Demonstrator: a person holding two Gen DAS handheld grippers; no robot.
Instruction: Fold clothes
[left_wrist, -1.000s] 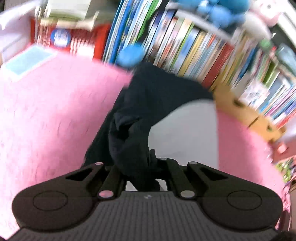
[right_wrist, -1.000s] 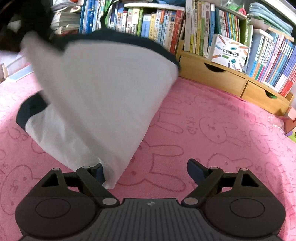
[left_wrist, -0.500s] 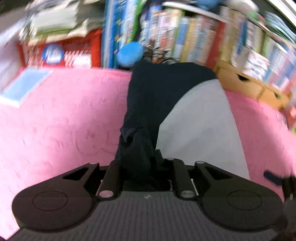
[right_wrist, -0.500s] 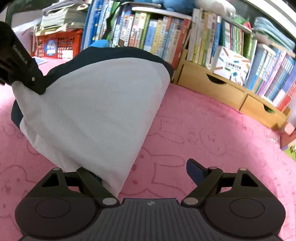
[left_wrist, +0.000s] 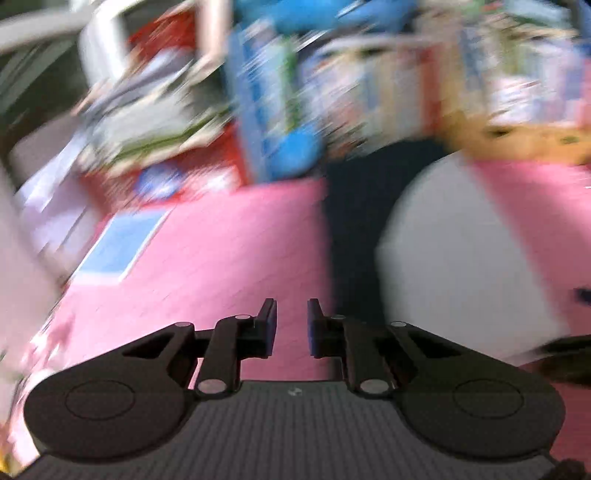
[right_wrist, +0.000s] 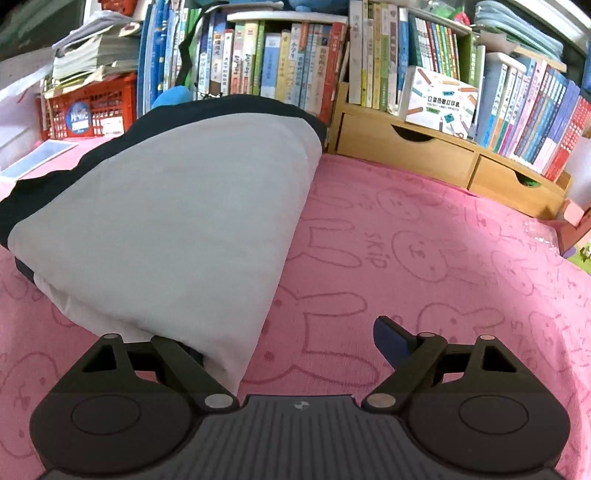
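Left wrist view, badly blurred: the left gripper (left_wrist: 291, 314) holds nothing, its fingers (left_wrist: 268, 325) a narrow gap apart over the pink tabletop (left_wrist: 207, 266). The garment (left_wrist: 454, 236), grey with dark trim, lies ahead and to their right.

Right wrist view: the right gripper (right_wrist: 291, 339) stands wide apart, clamping nothing. The garment's (right_wrist: 177, 229) near corner drapes over its left finger, and the folded bundle's long axis runs away toward the far edge and the bookshelf (right_wrist: 295, 62). The right gripper is nearer. The tabletop print reads "SKIP" (right_wrist: 376, 249); a box (right_wrist: 441, 101) reads "POCKET LABEL PRINTER".
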